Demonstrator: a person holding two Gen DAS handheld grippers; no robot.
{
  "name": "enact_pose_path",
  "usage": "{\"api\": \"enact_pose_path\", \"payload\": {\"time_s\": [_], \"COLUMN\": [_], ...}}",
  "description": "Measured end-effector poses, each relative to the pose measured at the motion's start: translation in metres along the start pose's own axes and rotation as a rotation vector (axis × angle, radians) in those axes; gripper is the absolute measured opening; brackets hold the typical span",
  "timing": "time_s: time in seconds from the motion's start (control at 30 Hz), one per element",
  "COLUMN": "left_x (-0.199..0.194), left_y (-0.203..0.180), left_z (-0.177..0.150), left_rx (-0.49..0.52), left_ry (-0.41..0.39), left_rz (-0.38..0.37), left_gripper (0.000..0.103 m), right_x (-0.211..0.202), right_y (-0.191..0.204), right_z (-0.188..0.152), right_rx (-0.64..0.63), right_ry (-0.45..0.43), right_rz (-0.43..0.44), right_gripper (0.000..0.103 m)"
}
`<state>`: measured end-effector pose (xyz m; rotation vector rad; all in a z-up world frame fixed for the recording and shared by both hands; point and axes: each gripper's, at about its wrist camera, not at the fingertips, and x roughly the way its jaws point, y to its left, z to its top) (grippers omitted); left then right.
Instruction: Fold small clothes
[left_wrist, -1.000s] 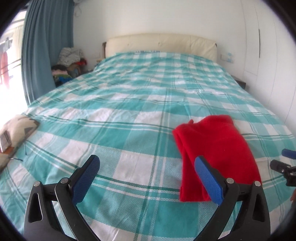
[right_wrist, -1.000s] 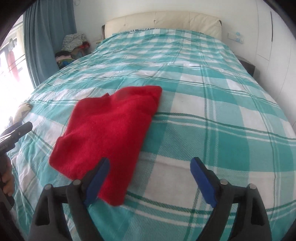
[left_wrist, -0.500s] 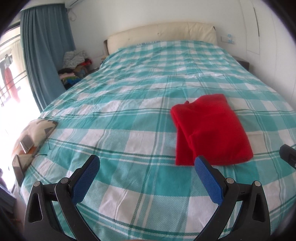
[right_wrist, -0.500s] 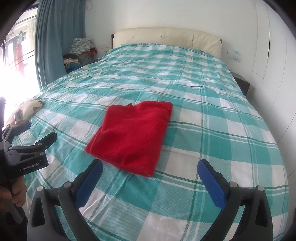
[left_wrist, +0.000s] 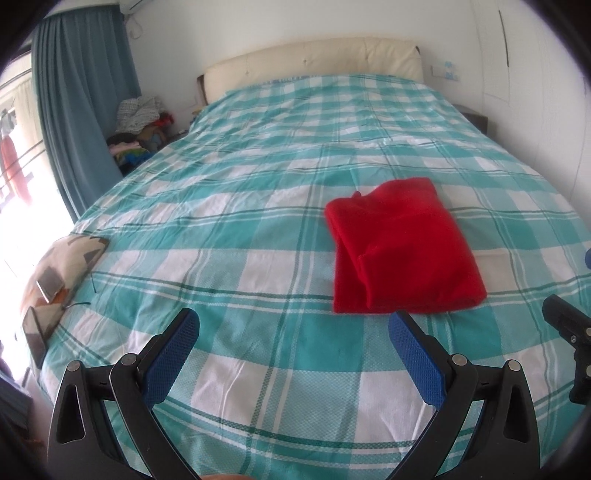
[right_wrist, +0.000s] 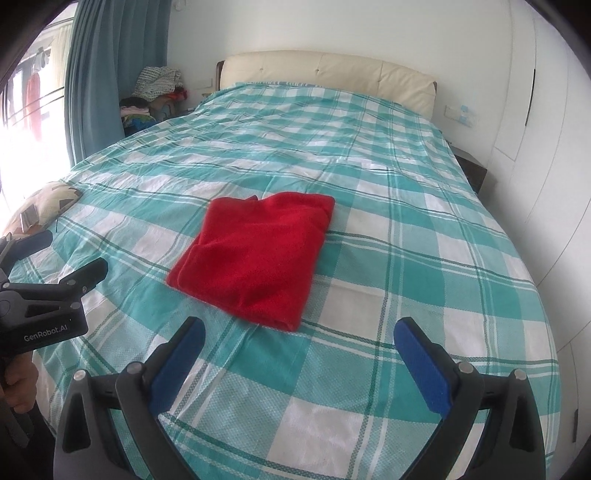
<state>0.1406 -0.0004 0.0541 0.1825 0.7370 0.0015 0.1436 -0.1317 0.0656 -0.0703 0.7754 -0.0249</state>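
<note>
A red garment (left_wrist: 402, 247) lies folded into a flat rectangle on the teal checked bedspread (left_wrist: 258, 206); it also shows in the right wrist view (right_wrist: 258, 254). My left gripper (left_wrist: 293, 328) is open and empty, held back from the garment's near left corner, above the bed's front part. My right gripper (right_wrist: 299, 336) is open and empty, held back from the garment's near edge. The left gripper's body shows at the left edge of the right wrist view (right_wrist: 40, 299).
A patterned cushion (left_wrist: 62, 266) with a phone-like device lies at the bed's left edge. A pile of clothes (left_wrist: 138, 125) sits by the blue curtain (left_wrist: 81, 110). A cream headboard (left_wrist: 314, 62) stands at the far end, and white wardrobes (right_wrist: 546, 147) on the right.
Both grippers have drawn back and up from the folded red garment, which now looks smaller and farther off. The garment has stayed flat on the bed.
</note>
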Motion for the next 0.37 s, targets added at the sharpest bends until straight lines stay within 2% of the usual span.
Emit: {"api": "enact_pose_path", "payload": {"time_s": [0.07,0.23,0.37], "left_x": [0.0025,0.0049,-0.0032], "left_y": [0.0006,-0.0003,-0.0053], "left_z": [-0.0027,-0.0083,-0.0091], "left_rx": [-0.009,-0.016,0.022], "left_ry": [0.014,0.025,-0.006], "left_rz": [-0.017,0.000,0.013], "left_gripper": [0.103,0.103,0.102], "right_x": [-0.0005,0.0025,0.0025], "right_y": [-0.0006,-0.0014,-0.0008], "right_z": [-0.0020,-0.0042,-0.0028], "right_rx": [0.005,0.009,0.018], "right_ry": [0.000,0.010,0.006], "right_rz": [0.002,0.006,0.005], "right_gripper": [0.101,0.101,0.101]}}
